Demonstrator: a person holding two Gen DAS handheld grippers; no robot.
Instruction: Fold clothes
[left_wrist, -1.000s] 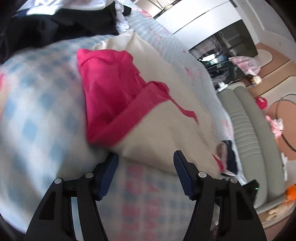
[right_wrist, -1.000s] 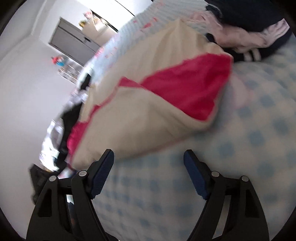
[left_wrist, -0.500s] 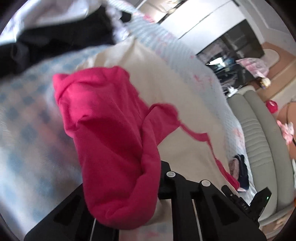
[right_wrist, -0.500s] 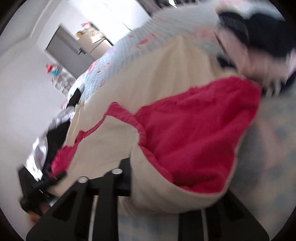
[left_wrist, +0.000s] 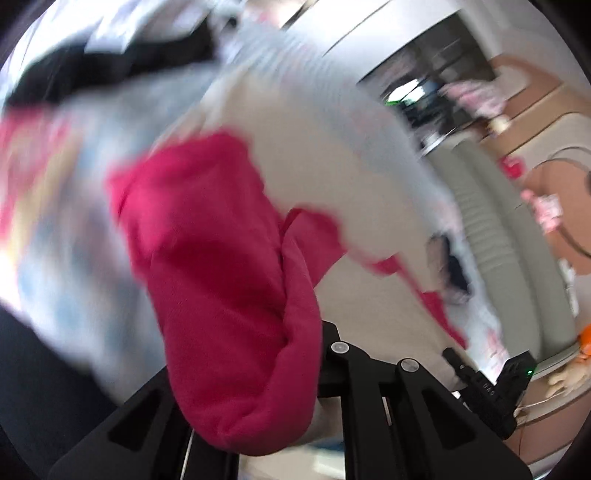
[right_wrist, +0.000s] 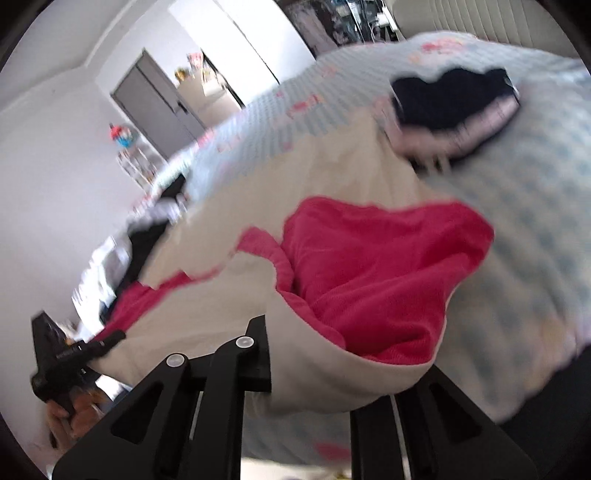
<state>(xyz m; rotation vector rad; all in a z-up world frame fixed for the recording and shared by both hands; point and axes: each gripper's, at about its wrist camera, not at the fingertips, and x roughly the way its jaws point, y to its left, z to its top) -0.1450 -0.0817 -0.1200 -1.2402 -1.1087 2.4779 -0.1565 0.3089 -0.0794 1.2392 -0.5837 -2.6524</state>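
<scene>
A: How will that cream-and-pink garment (left_wrist: 229, 258) handle?

B: Soft, limp and light, I'd judge. It droops in a thick pink roll over the left hand-held gripper (left_wrist: 295, 398) and sags like a pouch over the right hand-held gripper (right_wrist: 332, 373), cream outside, pink lining showing. It looks fleecy, so not slippery, but it will slump wherever it isn't held.

A: And the hold?

B: Each hand-held gripper seems closed on an edge of the garment near a corner; the cloth covers the fingertips, so that's my reading from the fabric hanging off them. Edges and corners are the sensible places to grip: a pinch mid-panel would only bunch it.

A: Where's the rest of it?

B: Spread ahead of both grippers on the checked bed (right_wrist: 535, 206), the near end lifted.

A: Anything unclear?

B: Plenty. Both views are blurred; the far end of the garment is hard to trace. A dark pile of clothes (right_wrist: 450, 99) lies beyond the right gripper, its items indistinct.
</scene>
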